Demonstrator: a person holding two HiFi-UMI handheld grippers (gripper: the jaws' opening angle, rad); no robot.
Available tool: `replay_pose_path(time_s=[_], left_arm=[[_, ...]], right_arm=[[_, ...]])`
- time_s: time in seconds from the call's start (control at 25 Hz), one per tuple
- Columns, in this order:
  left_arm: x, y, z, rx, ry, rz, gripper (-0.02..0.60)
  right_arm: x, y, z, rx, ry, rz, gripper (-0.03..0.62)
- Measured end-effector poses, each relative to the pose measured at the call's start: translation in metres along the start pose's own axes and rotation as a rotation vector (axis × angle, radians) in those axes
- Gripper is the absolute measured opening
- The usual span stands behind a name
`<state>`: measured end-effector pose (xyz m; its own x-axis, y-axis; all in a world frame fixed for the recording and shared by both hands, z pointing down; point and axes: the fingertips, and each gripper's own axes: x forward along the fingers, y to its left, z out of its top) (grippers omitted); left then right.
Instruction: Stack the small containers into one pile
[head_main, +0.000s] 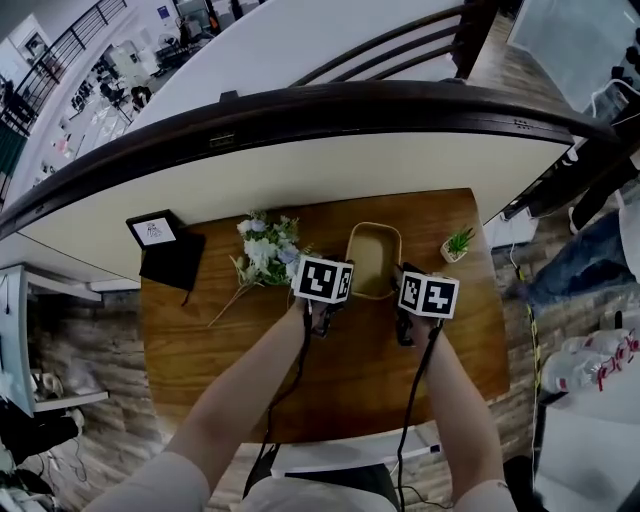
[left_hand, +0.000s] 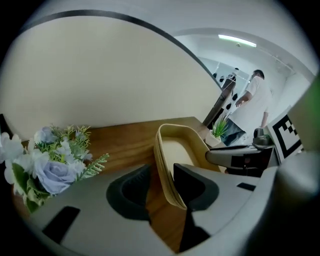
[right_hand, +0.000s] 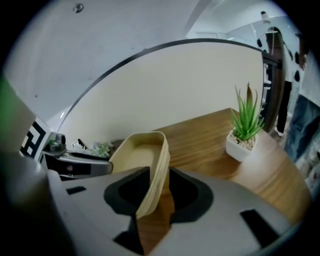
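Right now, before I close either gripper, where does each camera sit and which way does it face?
Head view: on the person's head, looking steeply down at the wooden table and tan container; both forearms, the left gripper and right gripper show.
Left gripper view: rides the left gripper, looks along its open jaws straddling the container's left wall; flowers at left.
Right gripper view: rides the right gripper, open jaws straddling the right wall; potted plant at right.
Shared: both gripper views show the container and the opposite gripper.
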<state>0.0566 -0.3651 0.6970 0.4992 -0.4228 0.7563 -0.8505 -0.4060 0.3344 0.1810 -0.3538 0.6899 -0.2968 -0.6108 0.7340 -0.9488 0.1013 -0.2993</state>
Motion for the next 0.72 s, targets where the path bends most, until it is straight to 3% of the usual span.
replay_pose_path(time_s=[0.12,0.28,0.56,0.72], left_arm=[[0.002,0.003,-0.004,-0.045,0.003,0.001,0.149],[0.0,0.001,-0.001,-0.002,0.009,0.039,0.15],[-0.04,-0.024,0.032,0.033,-0.131,-0.011,0.196],[-0.084,-0.04,0.051,0.102,-0.199,-0.008,0.195]], right_arm=[[0.003,-0.005,-0.004,0.067,-0.008,0.033,0.153],[0.003,-0.003,-0.001,0.06,-0.008,0.025,0.167],[-0.038,0.026,0.031,-0.023,-0.116,0.076,0.172],[-0.084,0.052,0.055,-0.094,-0.191,0.115,0.16]])
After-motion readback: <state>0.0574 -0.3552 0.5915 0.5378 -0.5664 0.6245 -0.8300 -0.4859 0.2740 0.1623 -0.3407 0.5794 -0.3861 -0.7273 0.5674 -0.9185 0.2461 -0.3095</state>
